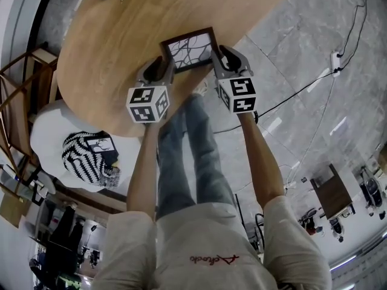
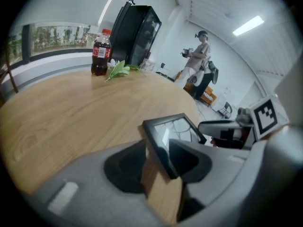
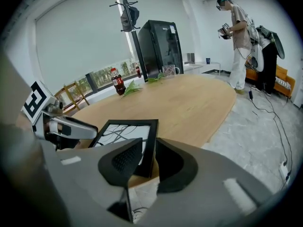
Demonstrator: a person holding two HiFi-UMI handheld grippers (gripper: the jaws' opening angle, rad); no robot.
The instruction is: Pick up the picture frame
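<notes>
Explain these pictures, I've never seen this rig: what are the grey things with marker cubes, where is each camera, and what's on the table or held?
A person, no robot, holds a hand-held gripper in each hand. The head view looks down from their head; the other two cameras ride on the left hand-held gripper and right hand-held gripper, looking along the jaws. On the wooden table are a picture frame, a cola bottle and green leaves. The left jaws stand open around the frame's left edge; the right jaws straddle its right edge, but whether they press is unclear.
</notes>
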